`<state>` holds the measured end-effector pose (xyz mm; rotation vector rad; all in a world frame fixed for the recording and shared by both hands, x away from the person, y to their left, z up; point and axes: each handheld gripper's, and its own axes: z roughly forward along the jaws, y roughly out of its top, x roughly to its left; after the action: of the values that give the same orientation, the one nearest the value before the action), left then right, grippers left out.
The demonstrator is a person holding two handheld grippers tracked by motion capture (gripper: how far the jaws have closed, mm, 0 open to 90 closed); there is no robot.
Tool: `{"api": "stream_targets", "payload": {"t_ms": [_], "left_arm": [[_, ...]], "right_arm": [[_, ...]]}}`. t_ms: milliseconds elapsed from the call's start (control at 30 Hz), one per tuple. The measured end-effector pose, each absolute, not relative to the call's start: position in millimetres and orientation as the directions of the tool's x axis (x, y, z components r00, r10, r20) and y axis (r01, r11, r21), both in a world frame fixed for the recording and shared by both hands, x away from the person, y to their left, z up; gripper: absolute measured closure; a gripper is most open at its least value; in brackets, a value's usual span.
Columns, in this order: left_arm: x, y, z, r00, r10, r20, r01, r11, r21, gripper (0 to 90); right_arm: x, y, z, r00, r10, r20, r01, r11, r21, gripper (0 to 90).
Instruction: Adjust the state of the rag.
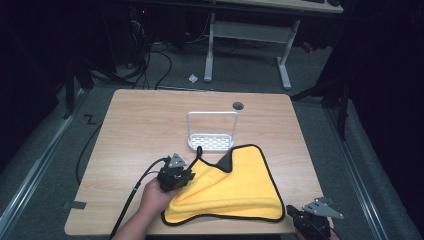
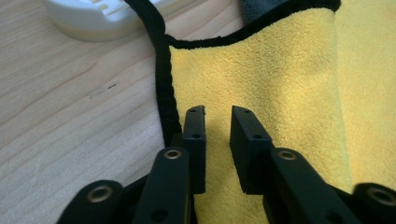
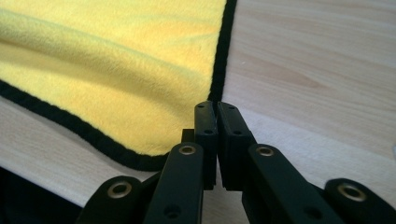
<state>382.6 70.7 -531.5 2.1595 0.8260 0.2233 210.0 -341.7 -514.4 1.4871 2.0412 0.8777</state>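
Observation:
A yellow cloth (image 1: pixel 235 185) with black edging lies rumpled on the near right part of the wooden table (image 1: pixel 140 125). Its far corner is folded over and shows a grey underside (image 1: pixel 226 161). My left gripper (image 1: pixel 191 175) rests at the cloth's left edge. In the left gripper view its jaws (image 2: pixel 218 112) stand a little apart over the yellow cloth (image 2: pixel 280 70), with nothing between them. My right gripper (image 1: pixel 292 211) sits at the table's near right edge, beside the cloth's near right corner. In the right gripper view its jaws (image 3: pixel 216 106) are shut, just off the cloth's black edge (image 3: pixel 219 56).
A white rack (image 1: pixel 211 135) with a tall wire handle and a perforated base stands just beyond the cloth, and its base (image 2: pixel 93 18) is close to the cloth's black hanging loop. A round cable hole (image 1: pixel 238 105) lies farther back. Bare wood spreads to the left and far side.

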Motion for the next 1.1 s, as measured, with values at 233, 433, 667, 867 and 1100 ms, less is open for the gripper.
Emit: {"api": "stream_targets", "payload": {"t_ms": [233,433,667,867,1100], "left_arm": [[379,89,-532,0.716,0.697,-0.028,0.482,-0.466,0.742,84.4],[385,123,-534,0.609,0.793,-0.020,0.529,-0.388,0.755,84.3],[387,147,-530,0.515,0.856,-0.050,0.552,-0.286,0.783,73.3],[354,149,-520,0.576,0.806,-0.139,0.548,-0.255,0.797,68.9],[327,129,-524,0.644,0.757,-0.105,0.528,-0.341,0.778,64.2]], "right_arm": [[220,-334,-515,-0.341,0.940,-0.012,0.643,0.243,0.726,86.4],[232,-328,-515,-0.375,0.927,-0.016,0.630,0.267,0.729,85.3],[244,-321,-513,-0.400,0.916,-0.015,0.613,0.279,0.739,82.1],[264,-311,-510,-0.427,0.904,-0.011,0.593,0.289,0.751,77.2],[321,-293,-513,-0.431,0.901,-0.052,0.593,0.326,0.736,72.0]]}}
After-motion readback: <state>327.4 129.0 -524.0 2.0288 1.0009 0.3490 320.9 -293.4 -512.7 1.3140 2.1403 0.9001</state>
